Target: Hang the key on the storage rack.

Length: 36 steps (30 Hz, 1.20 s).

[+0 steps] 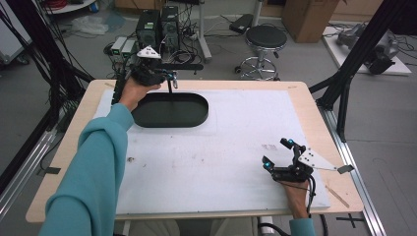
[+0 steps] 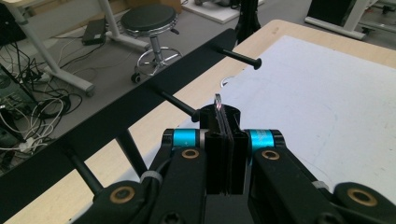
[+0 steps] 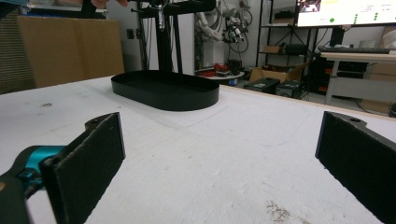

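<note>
A light wooden table [image 1: 314, 105] carries a large white sheet [image 1: 236, 132] that covers most of its top. A black oval tray [image 1: 169, 110] lies on the sheet toward the far left, with a black pegged rack [image 2: 116, 126] rising from it.

A matt black tray [image 1: 169, 118] sits on white paper-like sheeting [image 1: 236, 162] (lightly smudged) over a pale wooden table [image 1: 314, 113].

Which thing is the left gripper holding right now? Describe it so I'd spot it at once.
Start at the black oval tray at the table's far left; a black rack with horizontal pegs stands over its far edge. At that rack, the left gripper is shut on a small thin ring-like piece. It is pale and glinting where rack and tray are matte black.
</note>
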{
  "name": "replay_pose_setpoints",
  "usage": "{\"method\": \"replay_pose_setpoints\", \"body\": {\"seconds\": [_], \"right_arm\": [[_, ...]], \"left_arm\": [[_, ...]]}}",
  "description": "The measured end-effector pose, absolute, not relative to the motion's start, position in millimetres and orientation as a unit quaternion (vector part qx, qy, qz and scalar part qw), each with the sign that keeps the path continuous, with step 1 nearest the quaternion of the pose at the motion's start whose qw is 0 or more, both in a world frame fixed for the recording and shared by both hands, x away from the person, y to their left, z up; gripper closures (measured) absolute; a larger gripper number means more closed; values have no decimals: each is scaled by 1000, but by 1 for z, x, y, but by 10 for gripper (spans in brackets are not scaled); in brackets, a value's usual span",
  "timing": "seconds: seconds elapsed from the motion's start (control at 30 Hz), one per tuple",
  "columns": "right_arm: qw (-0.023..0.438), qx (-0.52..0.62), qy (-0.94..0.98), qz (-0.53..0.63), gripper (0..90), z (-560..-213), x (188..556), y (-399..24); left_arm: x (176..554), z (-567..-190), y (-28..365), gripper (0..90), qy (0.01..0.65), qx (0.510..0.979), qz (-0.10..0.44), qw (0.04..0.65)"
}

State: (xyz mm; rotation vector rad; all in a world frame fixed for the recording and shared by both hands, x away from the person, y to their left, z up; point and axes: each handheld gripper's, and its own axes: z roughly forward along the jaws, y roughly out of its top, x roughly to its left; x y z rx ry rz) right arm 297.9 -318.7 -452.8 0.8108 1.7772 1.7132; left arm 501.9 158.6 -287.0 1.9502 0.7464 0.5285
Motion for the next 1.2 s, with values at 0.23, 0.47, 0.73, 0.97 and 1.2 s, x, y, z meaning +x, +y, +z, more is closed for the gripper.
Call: {"method": "replay_pose_setpoints", "body": {"seconds": [0.23, 0.47, 0.73, 0.97, 1.2], "right_arm": [[266, 302, 661, 634, 7, -453, 298, -318], [266, 301, 661, 634, 7, -453, 298, -319], [264, 304, 661, 633, 8, -453, 298, -319], [263, 305, 661, 633, 7, -454, 298, -319], [263, 307, 660, 633, 7, -454, 298, -320]], "left_arm": [[505, -289, 158, 887, 310, 793, 222, 474], [508, -293, 156, 886, 315, 794, 223, 470], [508, -292, 158, 886, 326, 788, 231, 469], [511, -295, 157, 879, 337, 777, 241, 474], [514, -297, 159, 792, 358, 763, 255, 474]]}}
